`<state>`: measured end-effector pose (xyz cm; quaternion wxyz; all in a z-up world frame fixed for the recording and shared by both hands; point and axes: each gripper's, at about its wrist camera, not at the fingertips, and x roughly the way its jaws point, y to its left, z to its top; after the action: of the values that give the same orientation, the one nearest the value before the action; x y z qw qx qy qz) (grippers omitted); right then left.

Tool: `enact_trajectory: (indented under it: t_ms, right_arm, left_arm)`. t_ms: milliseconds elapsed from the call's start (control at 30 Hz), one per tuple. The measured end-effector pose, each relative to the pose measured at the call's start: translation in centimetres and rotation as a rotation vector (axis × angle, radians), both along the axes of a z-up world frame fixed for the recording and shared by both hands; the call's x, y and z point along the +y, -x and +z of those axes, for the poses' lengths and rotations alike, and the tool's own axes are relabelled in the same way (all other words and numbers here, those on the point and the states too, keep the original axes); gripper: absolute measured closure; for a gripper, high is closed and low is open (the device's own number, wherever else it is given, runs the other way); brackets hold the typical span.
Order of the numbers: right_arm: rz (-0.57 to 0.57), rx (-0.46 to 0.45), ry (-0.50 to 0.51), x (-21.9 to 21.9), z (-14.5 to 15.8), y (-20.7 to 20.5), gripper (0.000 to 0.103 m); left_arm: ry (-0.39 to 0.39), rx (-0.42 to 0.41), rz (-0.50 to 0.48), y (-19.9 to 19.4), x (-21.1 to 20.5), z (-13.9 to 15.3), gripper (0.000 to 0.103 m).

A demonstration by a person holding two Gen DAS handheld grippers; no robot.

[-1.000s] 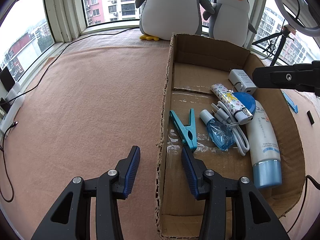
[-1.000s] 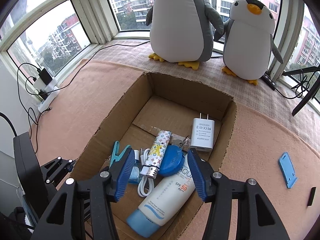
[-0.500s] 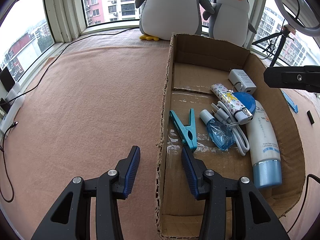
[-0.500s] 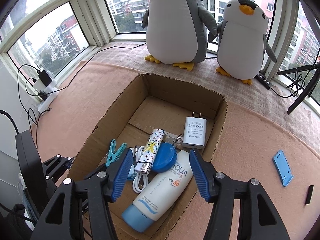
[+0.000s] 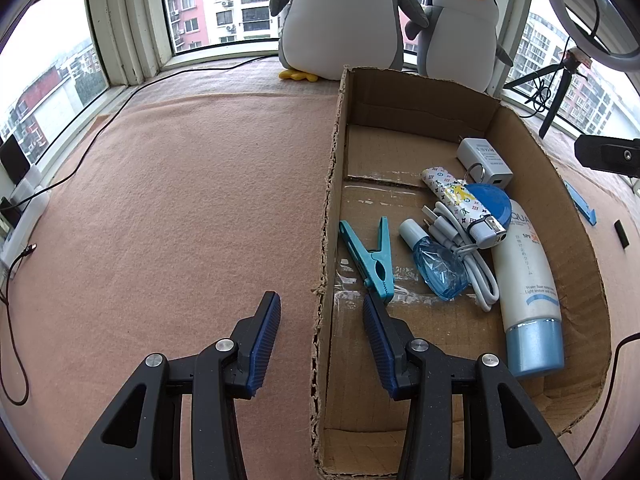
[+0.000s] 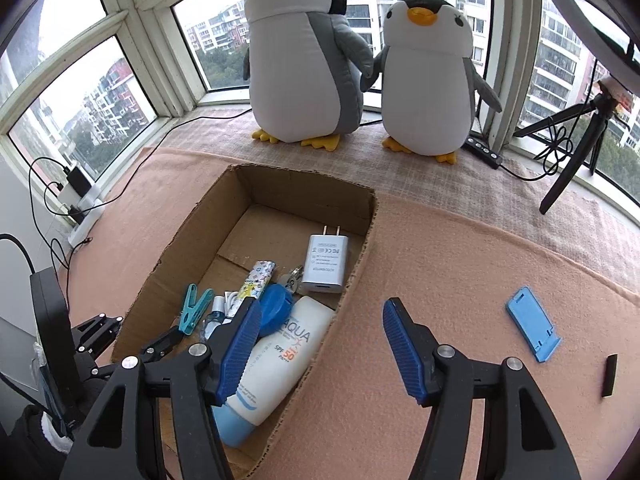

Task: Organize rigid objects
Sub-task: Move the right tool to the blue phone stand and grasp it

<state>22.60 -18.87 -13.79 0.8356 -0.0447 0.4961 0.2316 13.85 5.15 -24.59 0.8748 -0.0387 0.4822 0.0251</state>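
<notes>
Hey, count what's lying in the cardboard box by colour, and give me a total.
Blue or teal: 3, the clothespin, small bottle, round case
White: 3, the charger, cable, sunscreen tube
Patterned: 1, the lighter
Total: 7

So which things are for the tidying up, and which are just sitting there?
For the tidying:
brown cardboard box
white sunscreen tube
white plug charger
teal plastic clothespin
blue plastic phone stand and small black block, both out on the blanket

Just sitting there:
two plush penguins
black tripod
</notes>
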Motion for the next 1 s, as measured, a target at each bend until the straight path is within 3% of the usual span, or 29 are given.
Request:
enact_trajectory:
  t_ms: [433,1000]
  right_arm:
    - [-0.116,0.024,0.013,-7.7,-0.6,-2.3,0.023]
    - [-0.211,0.094,0.05,-15.3,-4.8,-6.9,0.022]
  left_arm:
    - [-0.01,0.001,-0.005,0.0,0.0,0.0,0.056]
    - [-0.02,0.007,-0.008,0.0,-0.2,0.0,0.056]
